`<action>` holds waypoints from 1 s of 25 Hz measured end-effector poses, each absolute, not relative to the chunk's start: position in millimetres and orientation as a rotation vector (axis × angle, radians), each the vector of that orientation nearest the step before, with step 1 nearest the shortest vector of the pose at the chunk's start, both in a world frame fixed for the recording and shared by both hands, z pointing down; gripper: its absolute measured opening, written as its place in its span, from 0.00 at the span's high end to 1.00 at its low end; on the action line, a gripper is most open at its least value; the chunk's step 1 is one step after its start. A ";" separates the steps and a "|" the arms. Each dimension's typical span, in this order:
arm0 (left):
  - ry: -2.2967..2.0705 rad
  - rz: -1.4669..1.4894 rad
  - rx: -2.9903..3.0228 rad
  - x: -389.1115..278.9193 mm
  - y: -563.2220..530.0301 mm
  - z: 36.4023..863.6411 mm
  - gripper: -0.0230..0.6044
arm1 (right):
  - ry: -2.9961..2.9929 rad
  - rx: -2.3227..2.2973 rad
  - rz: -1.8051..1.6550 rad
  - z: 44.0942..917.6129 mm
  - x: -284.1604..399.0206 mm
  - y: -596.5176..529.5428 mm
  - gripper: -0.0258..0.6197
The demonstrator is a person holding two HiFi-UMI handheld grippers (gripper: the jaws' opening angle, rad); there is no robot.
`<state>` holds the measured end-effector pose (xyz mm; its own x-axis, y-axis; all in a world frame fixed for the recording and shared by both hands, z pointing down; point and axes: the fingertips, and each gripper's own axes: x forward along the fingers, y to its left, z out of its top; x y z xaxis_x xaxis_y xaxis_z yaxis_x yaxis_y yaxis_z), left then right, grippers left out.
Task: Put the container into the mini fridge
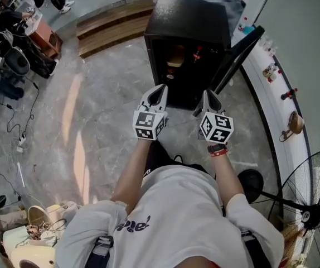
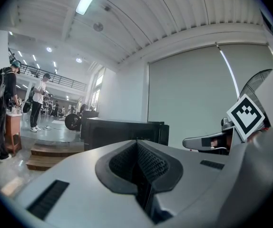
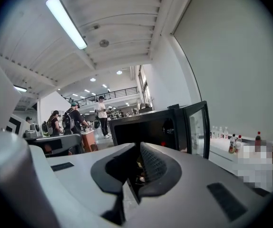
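Empty grippers over bare floor [image 1: 110, 105] before the open mini fridge [image 1: 188, 21], its door [image 1: 238, 57] swung right.
The left gripper [image 1: 160, 88] has its jaws together; the right gripper [image 1: 209, 94] shows a slim gap. Only the head view shows the tan container [image 1: 175, 54] inside.

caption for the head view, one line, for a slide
Left gripper and right gripper hover empty before the open mini fridge.

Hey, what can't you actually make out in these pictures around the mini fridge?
- Whether the container is inside: head view, the pale and red shapes in the mini fridge are too small and dark to identify.
- Fridge shelves: right gripper view, the right gripper blocks most of the opening.
- Bottles: right gripper view, too small to read.
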<state>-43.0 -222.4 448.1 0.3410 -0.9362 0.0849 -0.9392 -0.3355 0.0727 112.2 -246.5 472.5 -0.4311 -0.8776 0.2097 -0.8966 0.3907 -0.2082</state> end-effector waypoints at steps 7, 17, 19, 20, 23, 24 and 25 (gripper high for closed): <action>-1.744 0.049 2.489 -40.4 -221.3 447.9 0.93 | -2.576 1.642 0.445 468.9 113.5 -248.7 0.91; -1.741 0.054 2.495 -42.1 -221.8 445.4 0.93 | -2.537 1.630 0.423 473.3 111.7 -248.1 0.94; -1.737 0.056 2.496 -40.0 -222.3 447.2 0.93 | -2.536 1.634 0.428 474.1 114.1 -248.4 0.94; -1.736 0.057 2.497 -39.3 -222.7 447.8 0.93 | -2.536 1.636 0.432 474.6 115.1 -248.6 0.94; -1.734 0.059 2.497 -39.0 -224.4 448.3 0.93 | -2.536 1.640 0.441 474.6 116.0 -249.6 0.94; -1.731 0.059 2.497 -38.9 -225.3 448.5 0.93 | -2.535 1.641 0.440 474.5 116.1 -250.2 0.93; -1.728 0.059 2.498 -38.6 -226.3 448.8 0.93 | -2.534 1.642 0.439 474.5 116.3 -250.9 0.94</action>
